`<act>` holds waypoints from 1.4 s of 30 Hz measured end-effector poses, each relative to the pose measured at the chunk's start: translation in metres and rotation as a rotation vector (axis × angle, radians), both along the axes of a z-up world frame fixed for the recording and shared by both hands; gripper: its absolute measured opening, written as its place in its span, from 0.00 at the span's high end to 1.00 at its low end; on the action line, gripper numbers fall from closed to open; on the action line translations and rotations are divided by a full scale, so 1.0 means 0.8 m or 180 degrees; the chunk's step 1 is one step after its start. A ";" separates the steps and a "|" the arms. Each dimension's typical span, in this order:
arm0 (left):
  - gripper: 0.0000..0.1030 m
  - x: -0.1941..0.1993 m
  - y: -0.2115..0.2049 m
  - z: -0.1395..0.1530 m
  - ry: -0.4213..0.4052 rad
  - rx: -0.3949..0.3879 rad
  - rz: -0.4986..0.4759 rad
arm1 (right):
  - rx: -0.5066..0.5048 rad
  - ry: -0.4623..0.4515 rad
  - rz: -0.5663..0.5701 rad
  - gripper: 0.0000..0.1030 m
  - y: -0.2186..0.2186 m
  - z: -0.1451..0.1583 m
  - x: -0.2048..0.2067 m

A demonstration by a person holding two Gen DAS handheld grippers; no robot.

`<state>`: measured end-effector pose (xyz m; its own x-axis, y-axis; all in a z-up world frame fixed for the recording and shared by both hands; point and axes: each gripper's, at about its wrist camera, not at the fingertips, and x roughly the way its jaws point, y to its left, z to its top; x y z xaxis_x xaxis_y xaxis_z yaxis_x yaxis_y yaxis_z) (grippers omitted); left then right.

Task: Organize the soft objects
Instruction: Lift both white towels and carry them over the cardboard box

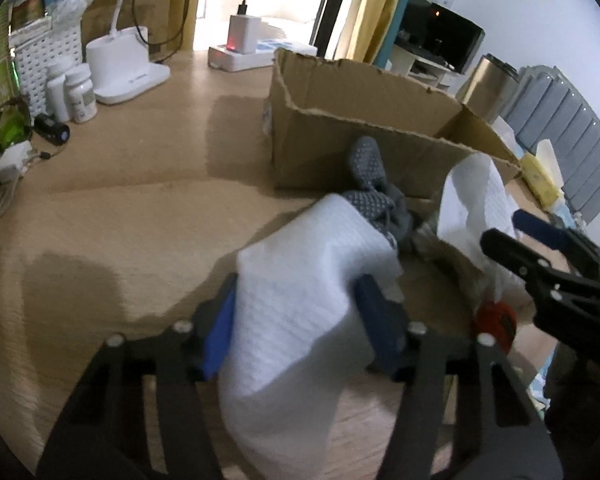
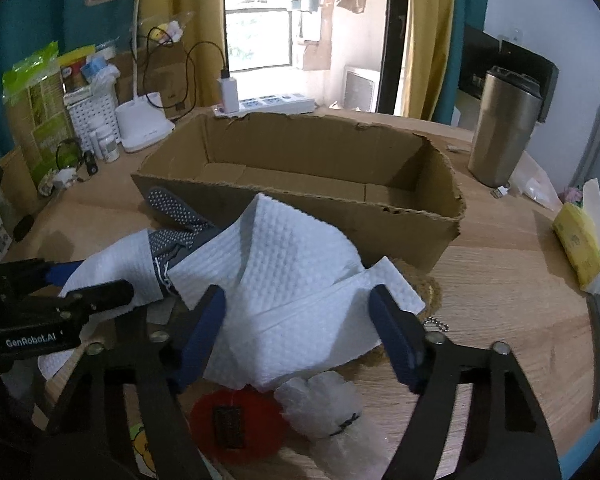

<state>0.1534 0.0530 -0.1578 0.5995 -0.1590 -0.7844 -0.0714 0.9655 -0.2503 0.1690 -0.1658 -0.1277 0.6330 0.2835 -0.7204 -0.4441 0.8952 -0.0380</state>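
Note:
A white textured cloth (image 2: pixel 292 280) lies over a pile of soft things in front of an open cardboard box (image 2: pixel 300 168). My left gripper (image 1: pixel 296 320) is shut on one end of the cloth (image 1: pixel 292 292), held off the table. My right gripper (image 2: pixel 300 328) is open, with its jaws on either side of the cloth's other end. A grey dotted sock (image 2: pixel 172 212) sticks out from under the cloth and also shows in the left wrist view (image 1: pixel 370 176). A red fuzzy item (image 2: pixel 236 424) and a white plush piece (image 2: pixel 324 404) lie below my right gripper. The box looks empty.
A steel tumbler (image 2: pixel 504 128) stands right of the box. A yellow tissue pack (image 2: pixel 584 244) lies at the far right. A white desk lamp (image 2: pixel 144 124), pill bottles (image 1: pixel 74 90), a white basket (image 1: pixel 46 64) and a power strip (image 2: pixel 276 104) stand at the back left.

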 end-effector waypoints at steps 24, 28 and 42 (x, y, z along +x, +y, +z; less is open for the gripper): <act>0.85 -0.029 0.014 0.073 -0.0634 -0.0067 0.0136 | 0.0337 -0.0426 0.0172 0.93 -0.025 0.063 -0.017; 0.85 -0.031 0.017 0.086 -0.0712 -0.0066 0.0171 | 0.0387 -0.0510 0.0173 0.93 -0.030 0.076 -0.017; 0.85 -0.017 0.022 0.137 -0.1079 0.0044 0.0232 | 0.0472 -0.0769 0.0084 0.93 -0.058 0.108 -0.008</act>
